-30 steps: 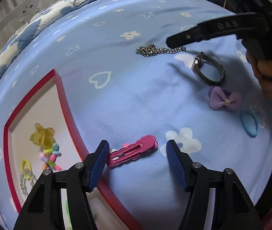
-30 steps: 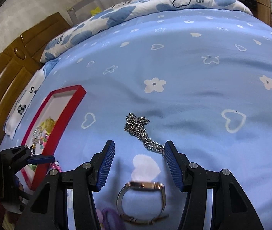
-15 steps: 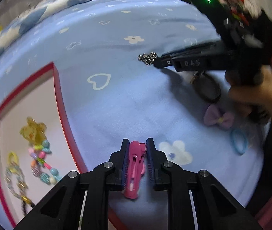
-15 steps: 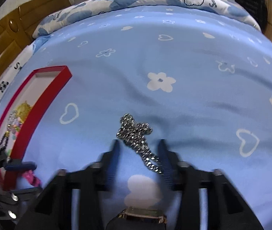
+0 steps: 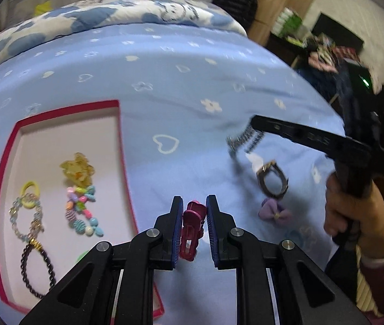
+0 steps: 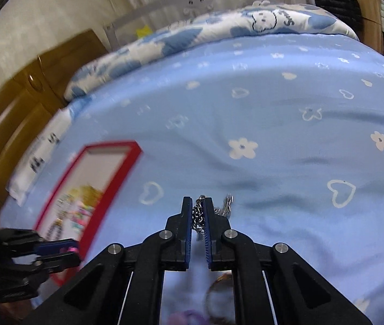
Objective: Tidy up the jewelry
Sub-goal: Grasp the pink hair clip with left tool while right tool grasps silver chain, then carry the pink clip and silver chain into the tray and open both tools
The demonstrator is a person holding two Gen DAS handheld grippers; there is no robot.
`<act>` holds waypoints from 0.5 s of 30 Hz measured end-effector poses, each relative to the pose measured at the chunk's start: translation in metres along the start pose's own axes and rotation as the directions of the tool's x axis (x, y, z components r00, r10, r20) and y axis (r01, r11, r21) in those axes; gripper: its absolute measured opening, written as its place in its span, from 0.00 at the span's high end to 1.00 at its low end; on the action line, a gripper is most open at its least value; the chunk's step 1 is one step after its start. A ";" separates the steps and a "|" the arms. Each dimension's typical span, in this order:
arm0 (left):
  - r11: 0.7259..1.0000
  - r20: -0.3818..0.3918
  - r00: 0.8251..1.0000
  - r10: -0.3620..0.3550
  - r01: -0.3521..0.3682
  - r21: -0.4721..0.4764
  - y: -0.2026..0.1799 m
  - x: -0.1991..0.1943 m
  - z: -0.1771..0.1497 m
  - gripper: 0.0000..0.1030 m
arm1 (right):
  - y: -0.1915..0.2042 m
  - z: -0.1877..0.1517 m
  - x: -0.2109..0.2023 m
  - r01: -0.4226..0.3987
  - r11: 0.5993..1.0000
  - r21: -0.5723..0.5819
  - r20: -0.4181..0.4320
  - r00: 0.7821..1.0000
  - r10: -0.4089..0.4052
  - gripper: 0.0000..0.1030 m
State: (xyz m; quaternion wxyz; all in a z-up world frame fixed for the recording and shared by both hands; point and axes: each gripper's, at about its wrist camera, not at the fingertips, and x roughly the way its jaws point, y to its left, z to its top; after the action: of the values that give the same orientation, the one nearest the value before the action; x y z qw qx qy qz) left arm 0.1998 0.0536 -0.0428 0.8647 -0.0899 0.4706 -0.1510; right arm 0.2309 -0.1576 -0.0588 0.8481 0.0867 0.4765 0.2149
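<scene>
Pink hair clip stands clamped between the left gripper jaws, lifted off the blue bedsheet just beside the red-rimmed tray. Right gripper jaws have just been closing and now pinch the silver chain, which dangles above the sheet. Nearby lie a watch and a purple bow.
</scene>
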 end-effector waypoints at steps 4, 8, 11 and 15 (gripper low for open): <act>0.998 0.050 0.999 0.007 -0.004 -0.062 0.012 -0.021 -0.005 0.85 | 0.013 0.002 -0.023 -0.062 0.998 0.020 0.049 0.997 0.061 0.93; 0.993 0.091 0.996 0.024 -0.013 -0.113 0.023 -0.040 -0.014 0.85 | 0.031 0.003 -0.037 -0.096 0.995 0.004 0.075 0.993 0.095 0.93; 0.988 0.124 0.992 0.040 -0.021 -0.151 0.032 -0.058 -0.024 0.85 | 0.041 0.002 -0.043 -0.128 0.992 0.001 0.078 0.989 0.127 0.93; 0.980 0.156 0.985 0.072 -0.041 -0.196 0.046 -0.080 -0.036 0.85 | 0.054 -0.001 -0.045 -0.151 0.988 -0.007 0.075 0.986 0.152 0.93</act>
State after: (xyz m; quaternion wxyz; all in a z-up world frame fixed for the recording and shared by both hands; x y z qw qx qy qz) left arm 0.1365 0.1240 -0.0136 0.8915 -0.1715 0.4131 -0.0722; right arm 0.1942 -0.1292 -0.0058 0.8466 0.1301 0.4362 0.2757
